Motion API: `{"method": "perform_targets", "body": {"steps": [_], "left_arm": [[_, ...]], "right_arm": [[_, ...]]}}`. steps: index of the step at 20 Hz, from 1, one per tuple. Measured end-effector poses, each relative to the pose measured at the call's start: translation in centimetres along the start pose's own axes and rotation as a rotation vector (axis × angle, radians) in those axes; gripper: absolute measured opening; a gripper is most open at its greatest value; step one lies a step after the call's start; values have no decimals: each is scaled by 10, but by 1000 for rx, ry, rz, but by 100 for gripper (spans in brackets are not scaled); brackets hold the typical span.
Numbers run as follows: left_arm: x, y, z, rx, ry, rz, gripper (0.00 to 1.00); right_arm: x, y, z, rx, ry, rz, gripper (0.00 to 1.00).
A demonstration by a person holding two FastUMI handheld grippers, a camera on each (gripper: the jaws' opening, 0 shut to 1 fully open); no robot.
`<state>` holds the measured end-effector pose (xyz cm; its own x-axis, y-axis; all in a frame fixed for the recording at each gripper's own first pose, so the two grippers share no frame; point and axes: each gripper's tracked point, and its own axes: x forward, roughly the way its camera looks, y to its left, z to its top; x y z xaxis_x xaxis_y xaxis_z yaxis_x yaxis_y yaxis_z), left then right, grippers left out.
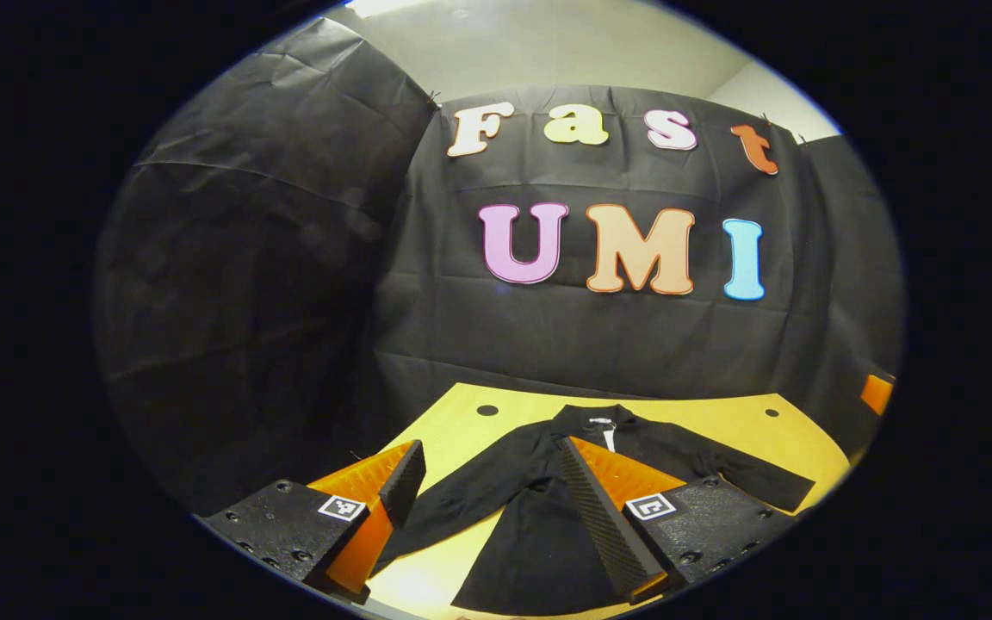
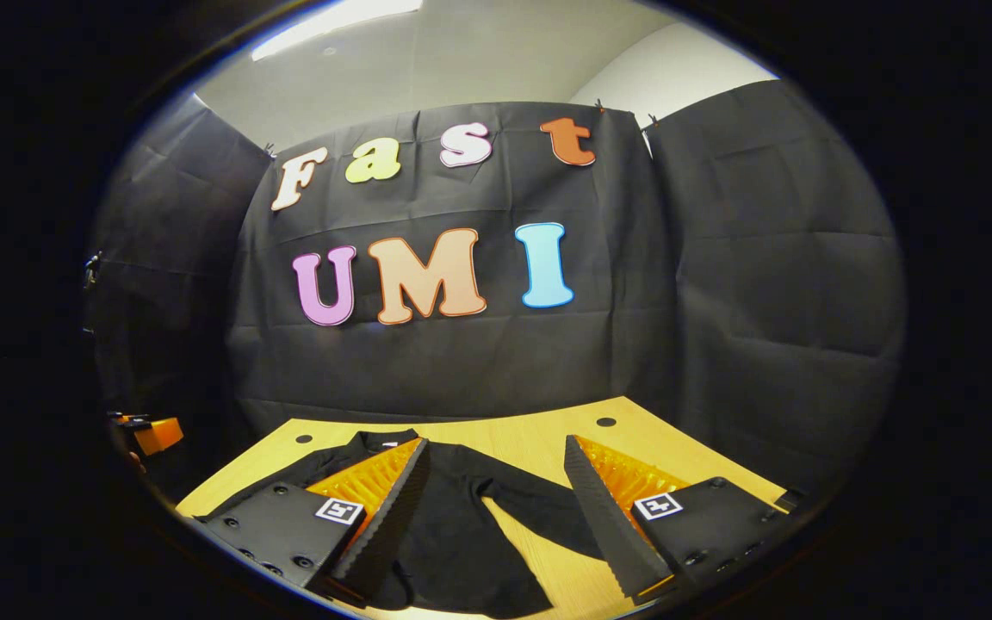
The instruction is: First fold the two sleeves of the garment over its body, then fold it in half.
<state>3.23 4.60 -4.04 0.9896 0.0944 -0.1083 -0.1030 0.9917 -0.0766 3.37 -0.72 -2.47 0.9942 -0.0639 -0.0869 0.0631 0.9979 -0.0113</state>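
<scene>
While both tools hover above the desk [image 1: 720,422], neither has hold of anything. Seen in the left gripper view, the left gripper [image 1: 487,491] sits low at 6 o'clock, pointing forward and slightly down over the garment, its jaws spread wide with nothing between them. One finger hangs past the left sleeve's end at about 7 o'clock, the other over the garment's chest at about 5 o'clock; whether either touches the cloth cannot be told.

In the right gripper view, the right gripper [image 2: 496,482] is posed the same way, low at 6 o'clock, jaws wide apart and empty, one finger over the garment's body at 7 o'clock and the other over bare wood at 5 o'clock.

A black long-sleeved garment [image 1: 539,534] lies flat on the yellow wooden desk, collar toward the back wall at 12 o'clock, hem toward the camera. Both sleeves are spread outward and down, not yet folded over the body. A small white tag [image 1: 609,437] shows at the collar. In the right gripper view, the garment [image 2: 453,534] fills the desk's left half, one sleeve running between the fingers toward 5 o'clock.

At the 9 o'clock edge of that view, a small orange piece [image 2: 158,434] shows, too small to identify.
</scene>
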Motion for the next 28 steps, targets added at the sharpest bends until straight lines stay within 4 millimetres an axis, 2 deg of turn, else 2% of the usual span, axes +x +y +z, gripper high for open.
{"method": "perform_targets", "body": {"steps": [1,6,11,16,20,26,27,28], "left_arm": [[1,0,0,1,1,4,93],[5,-11,8,4,-4,-3,93],[10,-20,9,46,-5,-2,93],[9,-21,7,73,6,41,94],[2,-25,6,72,16,85,93],[-3,-41,8,57,29,129,94],[-4,-45,8,44,34,132,93],[-6,-49,5,35,38,136,93]], "right_arm": [[2,-4,0,-1,1,-6,98],[17,-28,-4,-24,14,-44,95],[36,-63,-31,-46,76,-88,96],[63,-108,-72,-25,191,-118,98],[83,-133,-107,3,284,-117,98],[114,-162,-177,-31,485,-98,99],[114,-168,-191,-42,526,-96,94],[115,-175,-202,-52,557,-92,99]]}}
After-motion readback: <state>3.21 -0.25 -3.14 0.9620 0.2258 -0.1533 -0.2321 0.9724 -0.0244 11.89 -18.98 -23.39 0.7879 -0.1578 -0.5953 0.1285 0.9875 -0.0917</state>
